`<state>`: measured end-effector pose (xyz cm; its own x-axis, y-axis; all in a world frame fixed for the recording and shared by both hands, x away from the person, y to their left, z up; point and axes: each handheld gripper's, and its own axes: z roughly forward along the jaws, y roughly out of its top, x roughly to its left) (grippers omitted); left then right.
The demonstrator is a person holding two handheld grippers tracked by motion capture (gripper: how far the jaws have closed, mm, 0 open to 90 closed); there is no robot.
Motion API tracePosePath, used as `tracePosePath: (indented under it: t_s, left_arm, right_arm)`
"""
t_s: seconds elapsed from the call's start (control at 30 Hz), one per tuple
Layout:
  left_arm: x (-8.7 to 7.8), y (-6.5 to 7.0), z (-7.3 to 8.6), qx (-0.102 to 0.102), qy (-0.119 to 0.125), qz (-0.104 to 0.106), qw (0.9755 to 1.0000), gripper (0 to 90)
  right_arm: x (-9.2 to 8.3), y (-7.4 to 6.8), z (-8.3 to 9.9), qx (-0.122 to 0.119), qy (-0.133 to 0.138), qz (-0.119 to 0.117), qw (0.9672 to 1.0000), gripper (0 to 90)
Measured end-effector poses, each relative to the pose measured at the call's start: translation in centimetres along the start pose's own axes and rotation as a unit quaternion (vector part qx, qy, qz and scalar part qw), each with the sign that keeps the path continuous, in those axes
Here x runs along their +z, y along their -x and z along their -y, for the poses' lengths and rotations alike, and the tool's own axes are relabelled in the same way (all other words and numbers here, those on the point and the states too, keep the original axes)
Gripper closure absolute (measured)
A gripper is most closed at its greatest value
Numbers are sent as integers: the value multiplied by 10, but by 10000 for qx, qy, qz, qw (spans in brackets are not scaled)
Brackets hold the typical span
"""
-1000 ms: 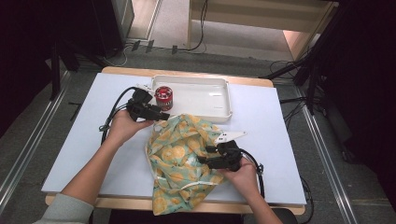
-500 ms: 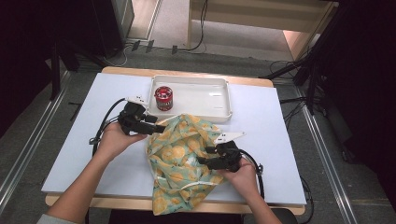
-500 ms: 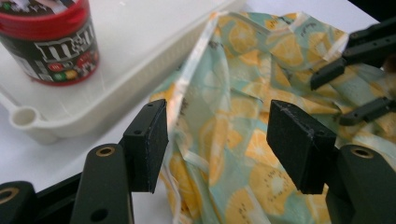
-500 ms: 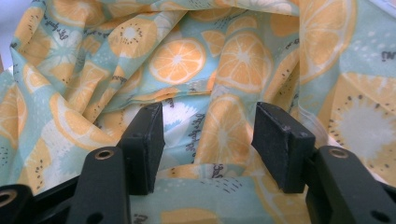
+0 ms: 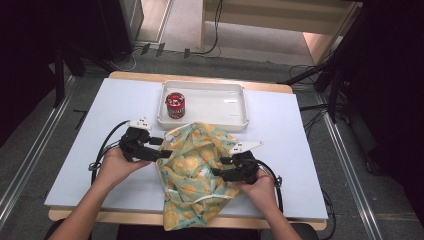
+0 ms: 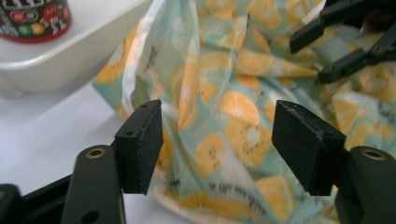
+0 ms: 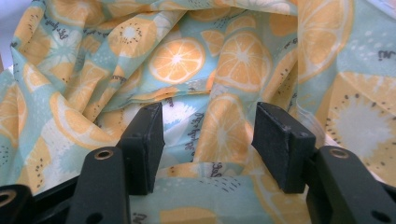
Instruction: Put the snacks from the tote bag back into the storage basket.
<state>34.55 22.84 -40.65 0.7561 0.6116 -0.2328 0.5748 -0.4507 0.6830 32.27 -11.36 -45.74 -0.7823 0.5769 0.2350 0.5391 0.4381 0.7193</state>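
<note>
Fruit-print cloth bag (image 5: 200, 175) is lying between both grippers; left gripper (image 5: 161, 154), fingers just widening, is facing its edge; right gripper (image 5: 220, 174) is gaping over folds, gripping nothing.

the bench (image 5: 100, 125) was looked down on from above the person's side, the high view facing forward, far enough off that floor lay round it. the left gripper view was carried low at the bench top, close up to the fruit-print cloth (image 6: 224, 93), with the tray (image 6: 70, 56) behind. the right gripper view was pressed nearer still into the cloth. the cloth was shared by all three views.
</note>
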Motion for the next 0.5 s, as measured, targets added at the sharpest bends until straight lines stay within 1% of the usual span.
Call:
tracePosePath:
  t_s: [0.1, 0.17, 0.27, 0.3, 0.37, 0.43, 0.5]
  left_arm:
    - [-2, 1, 7, -31, 70, 78, 9999, 320]
    - [-3, 2, 11, -24, 56, 27, 10000, 319]
    - [-4, 0, 16, -163, 59, 119, 9998, 325]
    - [-4, 0, 16, -163, 59, 119, 9998, 321]
    - [-6, -3, 20, -173, 72, 121, 9998, 301]
    - [-6, -5, 21, -187, 23, 137, 9997, 266]
    - [-6, -6, 22, -217, 4, 152, 9996, 222]
  right_arm:
    - [1, 0, 0, 7, -17, -3, 10000, 442]
    - [1, 0, 0, 3, -24, -3, 10000, 441]
    - [1, 0, 0, 0, -34, -5, 10000, 440]
    - [1, 1, 0, -1, -35, -7, 10000, 438]
    - [2, 1, 0, 1, -41, -15, 10000, 434]
    - [2, 1, 0, -1, -48, -30, 10000, 432]
    - [2, 1, 0, -3, -61, -96, 9999, 443]
